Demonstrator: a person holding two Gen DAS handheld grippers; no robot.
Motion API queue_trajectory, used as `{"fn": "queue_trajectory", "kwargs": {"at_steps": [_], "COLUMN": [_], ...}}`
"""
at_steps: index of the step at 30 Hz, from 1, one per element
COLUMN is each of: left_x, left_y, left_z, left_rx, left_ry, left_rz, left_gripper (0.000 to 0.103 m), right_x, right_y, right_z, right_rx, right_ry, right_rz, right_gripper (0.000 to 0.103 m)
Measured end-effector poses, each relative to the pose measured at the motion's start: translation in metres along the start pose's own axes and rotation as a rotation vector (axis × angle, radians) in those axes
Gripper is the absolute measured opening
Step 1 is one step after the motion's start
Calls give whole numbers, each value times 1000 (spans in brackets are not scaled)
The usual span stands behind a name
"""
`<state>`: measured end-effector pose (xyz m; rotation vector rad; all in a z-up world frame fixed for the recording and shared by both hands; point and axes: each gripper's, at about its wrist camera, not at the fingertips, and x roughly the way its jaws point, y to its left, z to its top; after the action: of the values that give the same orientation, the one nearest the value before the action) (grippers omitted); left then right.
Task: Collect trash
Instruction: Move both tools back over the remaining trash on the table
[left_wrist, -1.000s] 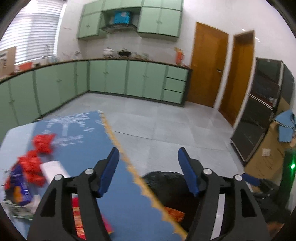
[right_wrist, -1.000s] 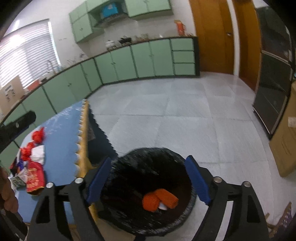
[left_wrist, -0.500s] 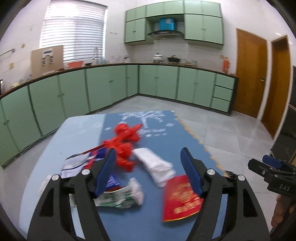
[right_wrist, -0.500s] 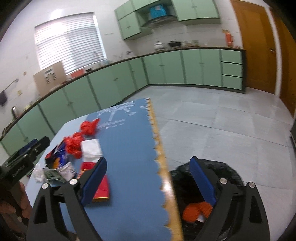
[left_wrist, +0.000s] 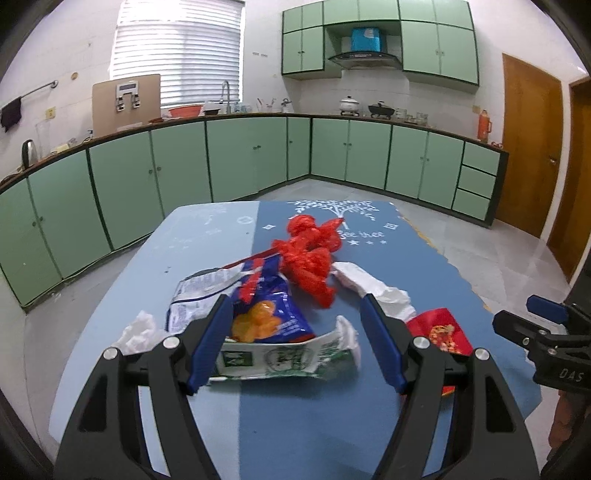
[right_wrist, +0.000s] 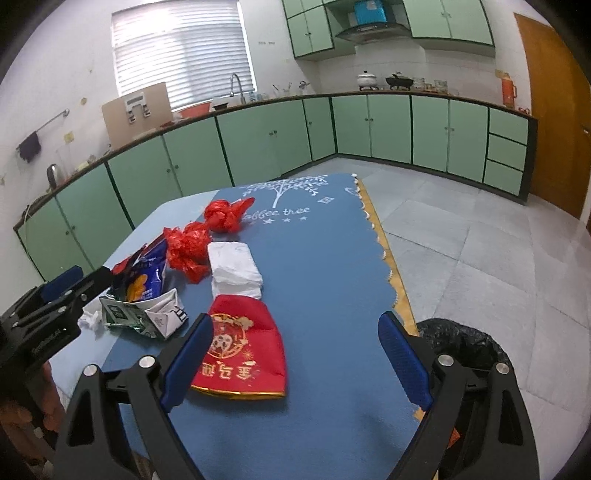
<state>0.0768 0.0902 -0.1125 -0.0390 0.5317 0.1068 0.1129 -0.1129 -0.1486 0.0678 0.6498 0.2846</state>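
Two sets of tongs, both with jaws spread wide and holding nothing. Your left gripper (left_wrist: 295, 343) sits low in the frame's centre, and a flattened green-and-white carton (left_wrist: 280, 360) lies between its blue tips with a blue snack bag (left_wrist: 266, 310) just beyond it. Your right gripper (right_wrist: 295, 363) frames a red envelope (right_wrist: 242, 352) lying by its left tip, lower centre. Farther up sit a white tissue pack (right_wrist: 234, 269) and crumpled red plastic (right_wrist: 188, 251). At lower right, a black bin bag (right_wrist: 461, 345) stands beside the blue tablecloth (right_wrist: 325, 266).
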Motion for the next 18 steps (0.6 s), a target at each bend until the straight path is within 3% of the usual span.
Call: {"fn": "queue_trajectory", "kwargs": {"at_steps": [10,18], "left_x": [-10,-5], "left_y": [41,90], "left_z": [-5,-20], "left_rx": [-13,-87], "left_ry": [-8,42], "left_rz": [107,194], "left_gripper": [70,72], "right_x": [7,20], "right_y": [28,66], "right_z": [15,20], "right_rx": [-41,-93], "right_ry": [-18,-36], "right_rz": [39,70], "right_gripper": [89,88]}}
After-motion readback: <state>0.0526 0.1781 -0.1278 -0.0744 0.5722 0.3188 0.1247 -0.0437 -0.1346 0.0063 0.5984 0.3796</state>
